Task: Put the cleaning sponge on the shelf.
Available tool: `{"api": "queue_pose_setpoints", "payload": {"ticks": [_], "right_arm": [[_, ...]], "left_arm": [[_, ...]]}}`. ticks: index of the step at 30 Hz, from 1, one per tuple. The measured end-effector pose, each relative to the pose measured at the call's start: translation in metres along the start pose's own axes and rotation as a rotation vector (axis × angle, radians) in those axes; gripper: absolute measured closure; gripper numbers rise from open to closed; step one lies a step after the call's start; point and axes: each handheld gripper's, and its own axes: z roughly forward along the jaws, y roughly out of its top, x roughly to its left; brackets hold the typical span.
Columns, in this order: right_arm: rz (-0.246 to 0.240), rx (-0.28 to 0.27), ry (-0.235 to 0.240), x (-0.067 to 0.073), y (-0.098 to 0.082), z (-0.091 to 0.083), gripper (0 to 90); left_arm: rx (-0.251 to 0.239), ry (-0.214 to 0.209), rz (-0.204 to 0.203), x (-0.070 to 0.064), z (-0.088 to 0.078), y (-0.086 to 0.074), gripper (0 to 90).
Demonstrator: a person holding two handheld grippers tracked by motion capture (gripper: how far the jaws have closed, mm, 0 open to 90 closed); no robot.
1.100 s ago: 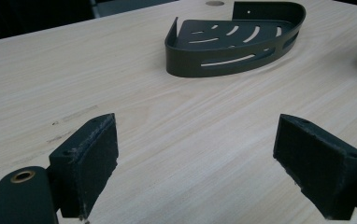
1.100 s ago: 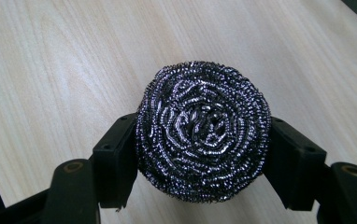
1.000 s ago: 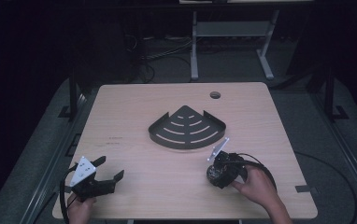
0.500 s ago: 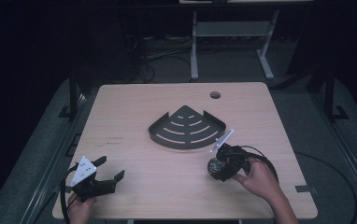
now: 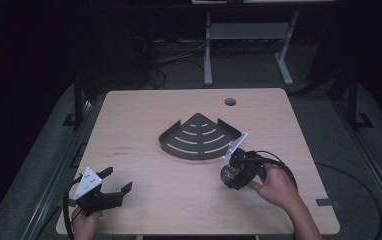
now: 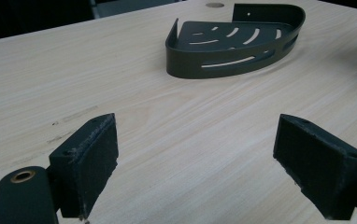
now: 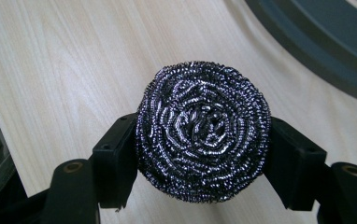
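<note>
The right tool [image 5: 232, 172] pinches a round steel scouring ball [image 7: 203, 130] between its two jaws, holding it just above the pale wooden surface [image 5: 179, 107]. A dark slotted corner shelf [image 5: 199, 136] lies just ahead of this tool, close to its grey plate. The left tool [image 5: 110, 186] sits well apart from it, near the surface's front edge, jaws spread wide and holding nothing.

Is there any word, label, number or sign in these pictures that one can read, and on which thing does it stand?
None can be read.
Table: faint dark marks, too small to tell if they are text.
Corner shelf, steel wool ball, both grippers: no text seen.
</note>
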Motion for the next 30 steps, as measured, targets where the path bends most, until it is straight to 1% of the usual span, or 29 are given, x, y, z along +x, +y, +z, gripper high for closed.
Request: {"api": "queue_pose_setpoints", "payload": {"ticks": [10, 17, 19, 22, 25, 27, 30], "right_arm": [[-0.012, 0.007, -0.010, -0.003, 0.010, -0.006, 32.4], [-0.011, 0.013, -0.006, -0.010, 0.019, -0.010, 32.4], [-0.014, 0.000, -0.005, -0.014, 0.024, -0.013, 32.4], [-0.016, 0.005, -0.007, -0.018, 0.029, -0.015, 32.4], [-0.011, 0.005, 0.001, -0.021, 0.032, -0.015, 32.4], [-0.012, 0.017, -0.002, -0.025, 0.037, -0.014, 32.4], [-0.010, 0.009, 0.001, -0.029, 0.042, -0.013, 32.4]], "left_arm": [[-0.001, -0.004, 0.002, -0.001, 0.001, 0.000, 13.2], [0.001, -0.003, 0.003, -0.002, 0.001, 0.000, 13.2], [0.000, -0.006, 0.003, -0.002, 0.002, 0.000, 13.3], [-0.002, -0.005, 0.001, -0.002, 0.002, 0.000, 13.3], [-0.003, -0.006, 0.002, -0.003, 0.002, 0.001, 13.3], [-0.002, -0.006, 0.003, -0.002, 0.002, 0.001, 13.2], [-0.002, -0.001, 0.000, -0.001, 0.001, 0.000, 13.3]]}}
